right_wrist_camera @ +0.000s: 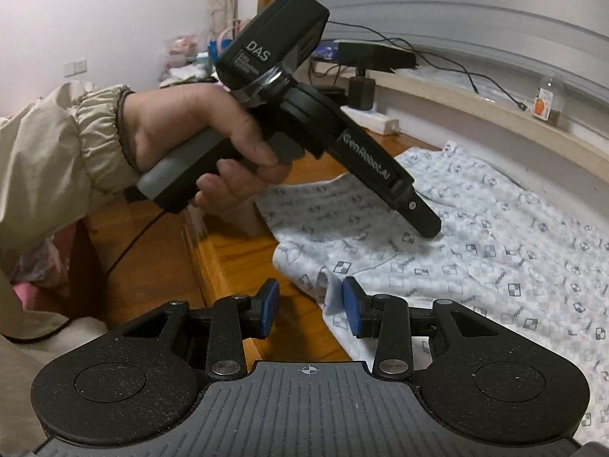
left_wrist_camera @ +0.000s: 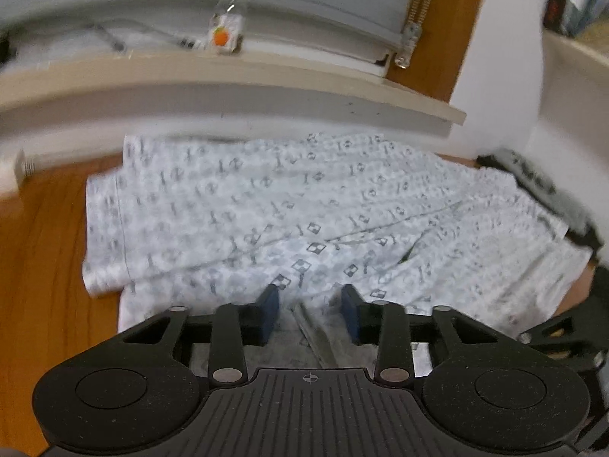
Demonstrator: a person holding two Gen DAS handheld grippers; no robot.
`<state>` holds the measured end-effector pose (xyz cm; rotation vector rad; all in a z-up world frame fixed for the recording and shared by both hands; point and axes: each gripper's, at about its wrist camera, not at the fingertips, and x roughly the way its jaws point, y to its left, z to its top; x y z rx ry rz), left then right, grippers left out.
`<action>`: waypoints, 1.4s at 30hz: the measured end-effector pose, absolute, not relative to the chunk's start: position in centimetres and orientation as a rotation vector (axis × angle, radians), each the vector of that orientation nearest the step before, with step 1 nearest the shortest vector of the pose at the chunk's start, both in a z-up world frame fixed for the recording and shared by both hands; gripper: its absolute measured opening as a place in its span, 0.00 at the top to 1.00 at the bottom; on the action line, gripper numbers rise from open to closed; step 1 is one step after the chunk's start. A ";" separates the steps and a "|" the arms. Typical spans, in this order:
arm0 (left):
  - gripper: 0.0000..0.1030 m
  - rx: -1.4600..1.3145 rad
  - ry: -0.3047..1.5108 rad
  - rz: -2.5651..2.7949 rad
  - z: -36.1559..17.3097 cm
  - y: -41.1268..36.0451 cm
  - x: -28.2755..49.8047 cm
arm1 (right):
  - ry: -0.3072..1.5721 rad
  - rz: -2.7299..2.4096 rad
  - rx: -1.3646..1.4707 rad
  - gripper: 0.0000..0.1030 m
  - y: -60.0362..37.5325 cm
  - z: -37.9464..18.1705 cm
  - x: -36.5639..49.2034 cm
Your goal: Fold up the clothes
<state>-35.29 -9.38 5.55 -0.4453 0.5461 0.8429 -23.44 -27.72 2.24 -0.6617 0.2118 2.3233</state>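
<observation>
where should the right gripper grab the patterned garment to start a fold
Probably the near rumpled edge of the patterned garment, where a raised fold of cloth stands up between the blue pads of the right gripper. Come in low from the wooden surface side, jaws straddling that ridge: it is lifted, while the rest lies flat.

Soft, even indoor light, no glare. Left wrist view smeared by motion blur; right wrist view sharper. Strong fisheye bending, dark vignette in corners.
</observation>
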 end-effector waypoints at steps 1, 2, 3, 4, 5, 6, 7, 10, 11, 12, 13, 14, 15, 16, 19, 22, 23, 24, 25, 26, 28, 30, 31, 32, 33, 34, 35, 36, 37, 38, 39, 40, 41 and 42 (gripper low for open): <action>0.87 -0.414 0.553 0.851 5.6 -9.7 -35.0 | 0.213 2.321 -0.653 0.86 -27.7 2.2 -23.4; 0.92 -0.393 0.553 0.853 5.7 -10.0 -34.9 | 0.222 2.319 -0.626 0.89 -27.6 2.3 -23.1; 0.93 -0.376 0.546 0.853 6.0 -10.2 -34.8 | 0.233 2.318 -0.596 0.90 -27.6 2.5 -22.7; 0.94 -0.360 0.538 0.853 6.2 -10.4 -34.8 | 0.232 2.316 -0.567 0.93 -27.6 2.7 -22.5; 0.94 -0.345 0.527 0.856 6.5 -10.6 -34.8 | 0.228 2.313 -0.537 0.94 -27.6 2.9 -22.3; 0.94 -0.334 0.509 0.864 7.1 -10.7 -34.9 | 0.215 2.310 -0.510 0.94 -27.6 3.2 -22.2; 0.94 -0.327 0.492 0.868 7.9 -10.7 -35.1 | 0.201 2.307 -0.484 0.94 -27.7 3.5 -22.1; 0.94 -0.306 0.441 0.888 10.4 -10.8 -35.6 | 0.194 2.304 -0.410 0.94 -27.2 4.5 -22.0; 0.94 -0.302 0.443 0.895 11.0 -10.6 -35.6 | 0.192 2.302 -0.401 0.94 -26.9 4.7 -22.2; 0.94 -0.293 0.452 0.912 11.5 -10.4 -35.5 | 0.188 2.300 -0.395 0.94 -26.6 4.9 -22.5; 0.94 -0.286 0.464 0.928 11.7 -10.1 -35.5 | 0.185 2.298 -0.391 0.94 -26.3 5.0 -22.7; 0.94 -0.284 0.479 0.943 11.4 -9.7 -35.4 | 0.195 2.291 -0.404 0.94 -25.9 4.7 -23.0; 0.94 -0.289 0.498 0.954 11.0 -9.2 -35.4 | 0.207 2.282 -0.421 0.94 -25.5 4.4 -23.4; 0.93 -0.307 0.522 0.960 10.3 -8.6 -35.3 | 0.219 2.273 -0.438 0.92 -25.1 4.1 -23.8; 0.85 -0.347 0.593 1.006 8.1 -7.4 -35.3 | 0.252 2.251 -0.483 0.74 -24.2 3.3 -24.5; 0.63 -0.350 0.592 1.013 7.3 -7.4 -35.4 | 0.278 2.235 -0.482 0.64 -24.8 3.3 -22.7; 0.59 -0.338 0.587 1.015 7.5 -7.6 -35.1 | 0.287 2.227 -0.475 0.64 -25.0 3.4 -21.9; 0.54 -0.326 0.581 1.011 7.7 -7.8 -34.7 | 0.288 2.209 -0.469 0.63 -25.2 3.5 -20.8; 0.52 -0.311 0.574 0.996 8.0 -7.9 -34.1 | 0.279 2.179 -0.464 0.62 -25.7 3.8 -19.5; 0.44 -0.297 0.566 0.981 8.3 -8.0 -33.6 | 0.267 2.147 -0.460 0.61 -26.2 4.1 -18.1; 0.32 -0.277 0.551 0.938 8.8 -8.2 -32.2 | 0.263 2.079 -0.449 0.57 -26.8 4.4 -14.4; 0.33 -0.260 0.548 0.873 9.0 -8.1 -29.9 | 0.262 1.984 -0.454 0.56 -28.4 4.6 -10.6; 0.35 -0.252 0.551 0.840 8.9 -7.9 -28.6 | 0.260 1.936 -0.457 0.56 -29.3 4.8 -8.8; 0.35 -0.242 0.554 0.805 8.9 -7.8 -27.1 | 0.262 1.881 -0.462 0.56 -30.8 4.9 -6.8; 0.35 -0.233 0.559 0.770 8.8 -7.7 -25.6 | 0.268 1.831 -0.466 0.56 -32.0 4.8 -5.0; 0.38 -0.227 0.567 0.734 8.7 -7.6 -23.9 | 0.273 1.784 -0.471 0.56 -33.0 4.8 -3.3; 0.39 -0.220 0.575 0.695 8.5 -7.5 -22.1 | 0.279 1.736 -0.475 0.56 -34.0 4.7 -1.5; 0.43 -0.213 0.583 0.657 8.3 -7.5 -20.3 | 0.284 1.688 -0.479 0.56 -35.1 4.6 0.2; 0.44 -0.206 0.592 0.618 8.1 -7.5 -18.4 | 0.289 1.640 -0.483 0.56 -36.1 4.5 2.0; 0.49 -0.202 0.604 0.578 7.8 -7.4 -16.5 | 0.291 1.608 -0.492 0.56 -37.1 4.4 3.2; 0.52 -0.198 0.616 0.544 7.4 -7.3 -14.8 | 0.293 1.580 -0.501 0.56 -38.1 4.4 4.4; 0.52 -0.196 0.630 0.518 7.1 -7.3 -13.4 | 0.295 1.551 -0.511 0.56 -39.0 4.3 5.6; 0.53 -0.194 0.645 0.493 6.7 -7.2 -12.0 | 0.292 1.533 -0.520 0.56 -39.6 4.1 6.4; 0.54 -0.191 0.659 0.468 6.3 -7.2 -10.5 | 0.289 1.517 -0.529 0.56 -40.1 3.8 7.1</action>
